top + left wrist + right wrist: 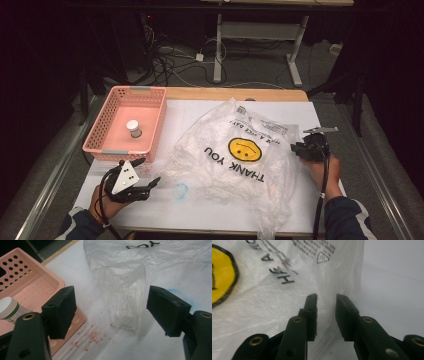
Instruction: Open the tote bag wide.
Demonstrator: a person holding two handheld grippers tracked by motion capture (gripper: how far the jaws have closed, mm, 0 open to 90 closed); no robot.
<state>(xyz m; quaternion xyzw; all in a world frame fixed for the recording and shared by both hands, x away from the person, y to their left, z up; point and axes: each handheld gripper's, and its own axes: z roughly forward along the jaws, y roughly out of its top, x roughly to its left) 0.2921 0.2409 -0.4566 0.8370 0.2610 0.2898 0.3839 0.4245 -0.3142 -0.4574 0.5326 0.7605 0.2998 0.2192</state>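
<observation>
Between the jaws of the right gripper lay only a narrow gap, parted a little with nothing pinched, and the crinkled edge of the plastic bag ran just beyond their tips. I judged that small opening to suit a thin film: the jaws needed only to slip over the edge of the bag near the right edge of the tabletop and nip it. Seen from above, the right gripper sat just beside the bag's right side, low and aimed inward, which fitted a hand placed to catch that side.

The left gripper held its jaws spread wide, empty, with a loose fold of the bag lying ahead of them and not between the pads. That wide stance looked like readiness to take a bulkier, bunched part of the bag. From above, the left gripper rested close to the front edge of the tabletop, just beside the bag's left corner.

The bag itself lay flat and rumpled across the middle of the tabletop, its yellow smiling face and printed words uppermost. A pink basket stood at the far left corner, apart from the bag, with a small white-capped jar upright inside, probably kept there out of the way or waiting for bagging.
</observation>
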